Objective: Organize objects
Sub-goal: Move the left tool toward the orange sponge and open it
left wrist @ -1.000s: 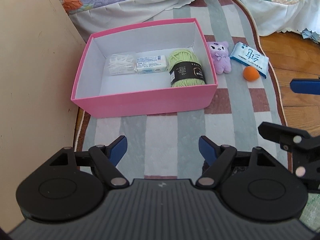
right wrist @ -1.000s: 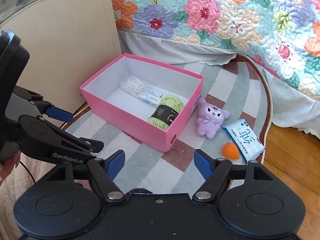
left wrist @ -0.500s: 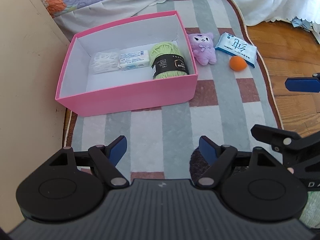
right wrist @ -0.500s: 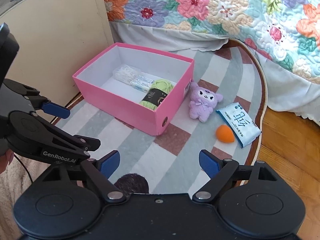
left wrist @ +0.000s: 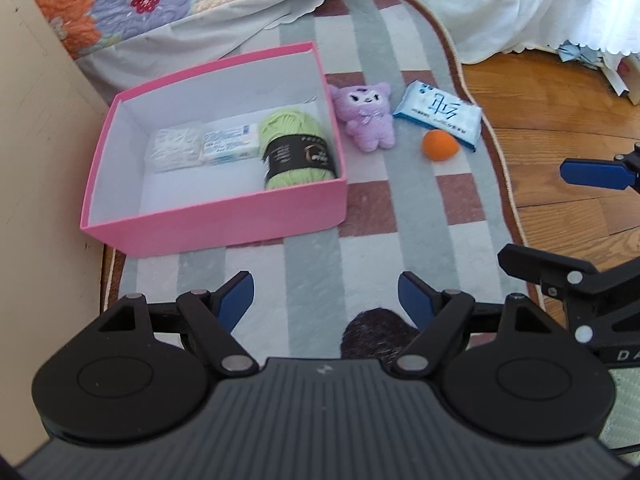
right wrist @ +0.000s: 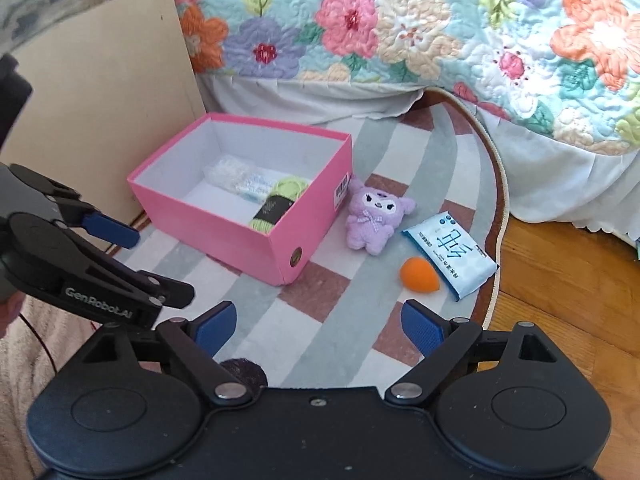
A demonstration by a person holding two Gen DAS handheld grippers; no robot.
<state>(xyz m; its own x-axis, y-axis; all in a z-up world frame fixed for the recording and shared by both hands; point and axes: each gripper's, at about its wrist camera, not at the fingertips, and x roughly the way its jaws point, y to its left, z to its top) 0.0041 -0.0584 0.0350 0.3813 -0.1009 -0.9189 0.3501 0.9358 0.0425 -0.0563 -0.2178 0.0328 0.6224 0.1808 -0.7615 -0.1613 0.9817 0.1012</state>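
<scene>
Having just been spreading wider, the right gripper [right wrist: 318, 326] is hanging empty beside the wide-open, empty left gripper [left wrist: 325, 298] over the striped rug [left wrist: 360, 264], while the purple plush [right wrist: 374, 220], orange sponge [right wrist: 419, 275] and tissue pack [right wrist: 450, 258] are lying just outside the pink box [right wrist: 308, 216].

Pink box, pastel odds and ends on a striped rug

The open cardboard box [left wrist: 224, 220] is pink outside and white inside, holding a lime-green yarn ball [left wrist: 296, 148] with a black band; beside it lie a lilac plush toy [right wrist: 374, 216], an orange teardrop sponge [right wrist: 420, 274] and a light-blue tissue packet [right wrist: 450, 254], all on a grey, white and brick-red checked rug [left wrist: 360, 248] under a floral quilt [right wrist: 420, 28] of pink, orange and lavender.
</scene>
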